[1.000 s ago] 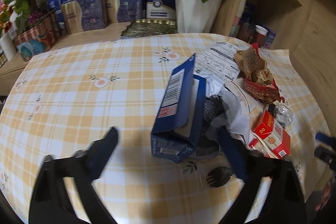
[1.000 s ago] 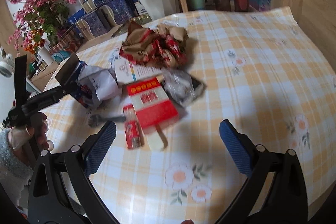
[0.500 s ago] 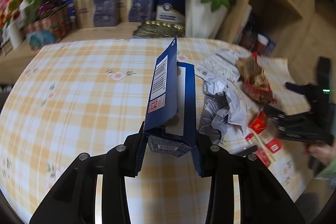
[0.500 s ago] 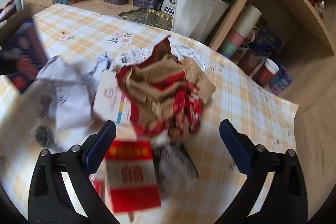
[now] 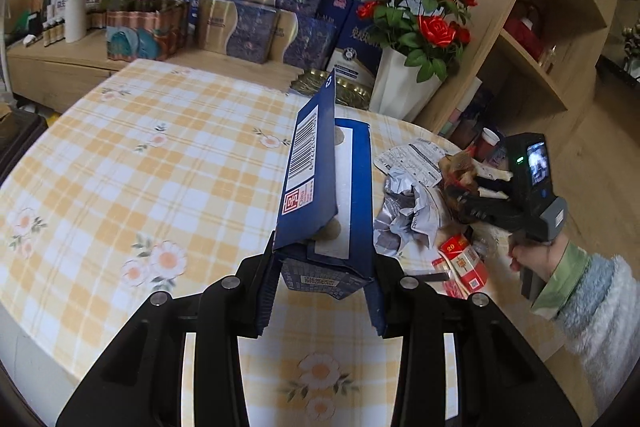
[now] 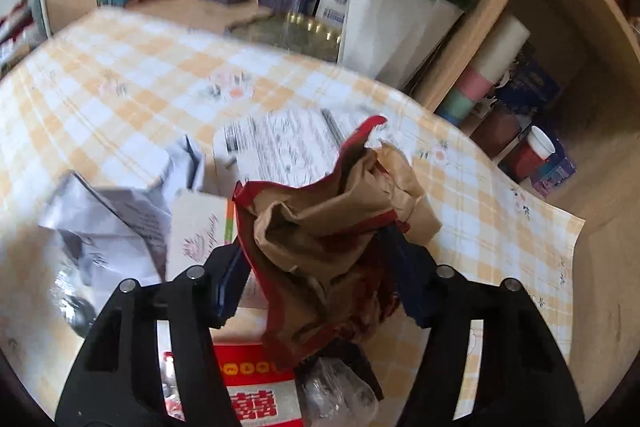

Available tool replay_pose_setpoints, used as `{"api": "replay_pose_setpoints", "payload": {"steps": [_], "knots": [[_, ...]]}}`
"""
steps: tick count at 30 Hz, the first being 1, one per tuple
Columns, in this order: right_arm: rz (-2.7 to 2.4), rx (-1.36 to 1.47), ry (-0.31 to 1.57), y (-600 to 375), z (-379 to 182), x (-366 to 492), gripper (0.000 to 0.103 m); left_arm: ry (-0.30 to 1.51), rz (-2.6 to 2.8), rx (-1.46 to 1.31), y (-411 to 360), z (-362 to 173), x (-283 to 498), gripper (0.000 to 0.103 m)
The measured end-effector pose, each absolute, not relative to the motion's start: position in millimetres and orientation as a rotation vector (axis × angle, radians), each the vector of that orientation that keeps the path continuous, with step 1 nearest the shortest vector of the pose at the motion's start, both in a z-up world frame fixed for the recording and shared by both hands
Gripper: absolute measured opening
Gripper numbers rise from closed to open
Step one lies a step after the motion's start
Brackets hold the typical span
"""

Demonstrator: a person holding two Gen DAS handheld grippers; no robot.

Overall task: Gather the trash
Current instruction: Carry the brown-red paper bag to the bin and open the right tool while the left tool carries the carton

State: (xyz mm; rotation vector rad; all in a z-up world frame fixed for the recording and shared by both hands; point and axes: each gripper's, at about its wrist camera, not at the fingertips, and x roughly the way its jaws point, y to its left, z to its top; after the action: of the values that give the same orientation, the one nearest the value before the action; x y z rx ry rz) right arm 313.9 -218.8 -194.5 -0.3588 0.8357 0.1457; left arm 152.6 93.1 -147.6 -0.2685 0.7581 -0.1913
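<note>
My left gripper (image 5: 324,291) is shut on an open blue carton (image 5: 324,195) with a barcode and holds it above the checked tablecloth (image 5: 140,179). My right gripper (image 6: 320,287) is shut on a crumpled red and brown paper bag (image 6: 328,227); it also shows in the left wrist view (image 5: 460,203) among the trash pile. Around it lie crumpled white paper (image 6: 108,223), a printed leaflet (image 6: 288,143), a red cigarette pack (image 6: 256,387) and clear plastic wrap (image 6: 340,395).
A white vase of red roses (image 5: 404,87) stands at the table's back edge beside a gold tray (image 5: 344,87). Blue gift boxes (image 5: 248,31) line a sideboard behind. A wooden shelf unit (image 5: 532,39) with cups stands at the right.
My left gripper closed on the blue carton and lifted it. My right gripper moved in over the pile and closed on the red and brown paper bag.
</note>
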Motion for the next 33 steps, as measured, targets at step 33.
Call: {"api": "replay_pose_setpoints", "payload": {"steps": [33], "knots": [[0.430,0.281,0.758,-292.0,-122.9,47.9,0.057,0.756,-0.326,-0.222,60.0,-114.0,32.1,0.037]]}}
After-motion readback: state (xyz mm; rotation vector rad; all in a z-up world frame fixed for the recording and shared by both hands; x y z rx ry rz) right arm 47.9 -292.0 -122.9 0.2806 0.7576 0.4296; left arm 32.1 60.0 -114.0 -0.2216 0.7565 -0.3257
